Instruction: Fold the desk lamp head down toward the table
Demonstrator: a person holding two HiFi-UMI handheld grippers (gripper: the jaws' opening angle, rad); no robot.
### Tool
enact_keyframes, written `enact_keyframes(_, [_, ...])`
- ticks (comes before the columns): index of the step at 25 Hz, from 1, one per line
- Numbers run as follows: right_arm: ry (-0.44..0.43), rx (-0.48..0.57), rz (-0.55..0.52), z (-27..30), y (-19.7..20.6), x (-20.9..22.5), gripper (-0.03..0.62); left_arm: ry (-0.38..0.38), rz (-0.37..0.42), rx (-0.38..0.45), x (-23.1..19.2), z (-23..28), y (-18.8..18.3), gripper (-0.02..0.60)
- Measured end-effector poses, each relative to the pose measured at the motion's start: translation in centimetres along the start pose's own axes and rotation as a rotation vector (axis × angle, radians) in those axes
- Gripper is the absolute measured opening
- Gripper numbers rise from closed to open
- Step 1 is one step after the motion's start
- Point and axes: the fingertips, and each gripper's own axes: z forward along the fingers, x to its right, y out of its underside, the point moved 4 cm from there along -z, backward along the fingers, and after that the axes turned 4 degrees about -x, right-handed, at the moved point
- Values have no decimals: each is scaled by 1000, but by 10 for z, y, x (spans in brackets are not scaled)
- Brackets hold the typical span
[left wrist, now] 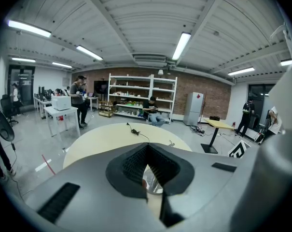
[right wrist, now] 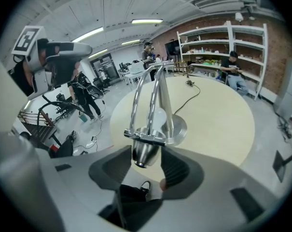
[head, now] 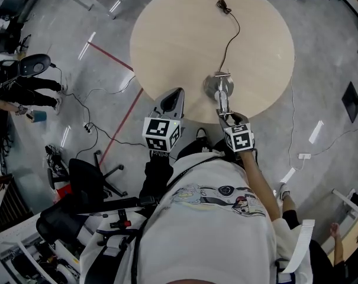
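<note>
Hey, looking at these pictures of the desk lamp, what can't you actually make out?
Lamp head: head view, covered by the right gripper.
Lamp base: left gripper view, only a sliver shows past the pads of the left gripper.
Cable: its far end is too small in every view to tell a plug.
Shelf contents: left gripper view, too small.

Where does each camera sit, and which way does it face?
Head view: on the person's head, facing steeply down at table, lamp, left hand-held gripper, right hand-held gripper; torso shows.
Left gripper view: on that gripper, facing across the table toward shelves; shut jaws show.
Right gripper view: on that gripper, facing down; jaws clamp the lamp head.
All share the table.
</note>
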Motion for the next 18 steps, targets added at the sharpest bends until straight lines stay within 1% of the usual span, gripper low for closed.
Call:
enact_keyframes(4, [-14,18,-44,-24,-2,4,198,-2,-2,24,0,-3,-10,2])
enact_keyframes(7, [7,77,-48,-46,-12,17,198,-3,-1,47,-1,-2,-16,2])
enact_keyframes(12, [64,232,-53,-82,-52,36,198,6,10,80,3,3,-27,2])
enact_keyframes(18, [153,468,-83,-130,-118,49,197,-1,33,143,0,10,-52,2])
